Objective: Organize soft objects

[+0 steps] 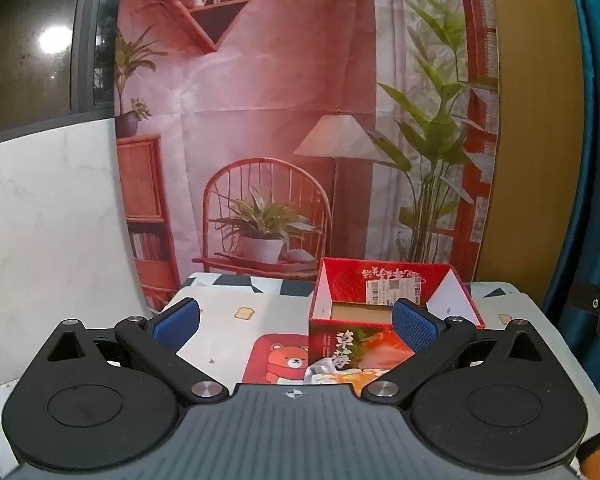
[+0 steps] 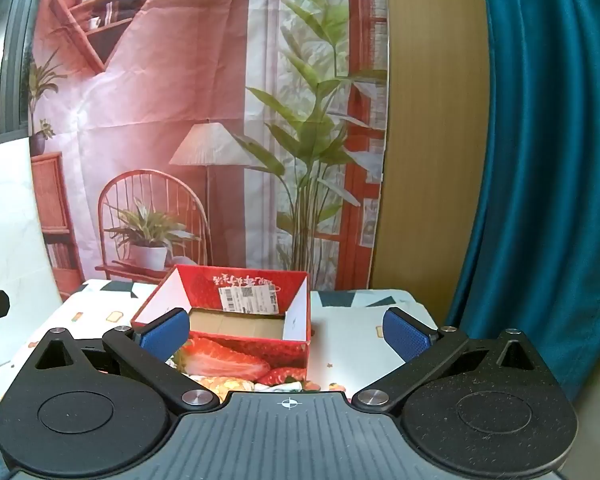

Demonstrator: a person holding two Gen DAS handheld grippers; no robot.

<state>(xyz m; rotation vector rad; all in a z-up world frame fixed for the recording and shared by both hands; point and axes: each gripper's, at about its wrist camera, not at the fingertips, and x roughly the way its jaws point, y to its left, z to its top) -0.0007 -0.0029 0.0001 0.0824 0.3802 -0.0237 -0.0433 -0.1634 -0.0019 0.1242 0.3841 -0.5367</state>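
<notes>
A red open-topped strawberry box point(image 1: 384, 284) stands on the patterned tablecloth point(image 1: 236, 304); its inside looks empty with a brown cardboard floor. It also shows in the right wrist view point(image 2: 240, 280). A small crumpled soft object point(image 1: 320, 374) lies at the box's near foot, mostly hidden by the gripper body; colourful soft things point(image 2: 236, 384) peek out there in the right wrist view too. My left gripper point(image 1: 296, 318) is open and empty, just short of the box. My right gripper point(image 2: 286, 332) is open and empty, its left fingertip point(image 2: 166, 332) in front of the box's left corner.
A printed room-scene backdrop point(image 1: 284, 120) hangs behind the table. A white marble-look panel point(image 1: 48, 220) stands at the left. A teal curtain point(image 2: 548, 160) hangs at the right beside a wooden panel point(image 2: 432, 120). A red bear mat point(image 1: 280, 360) lies left of the box.
</notes>
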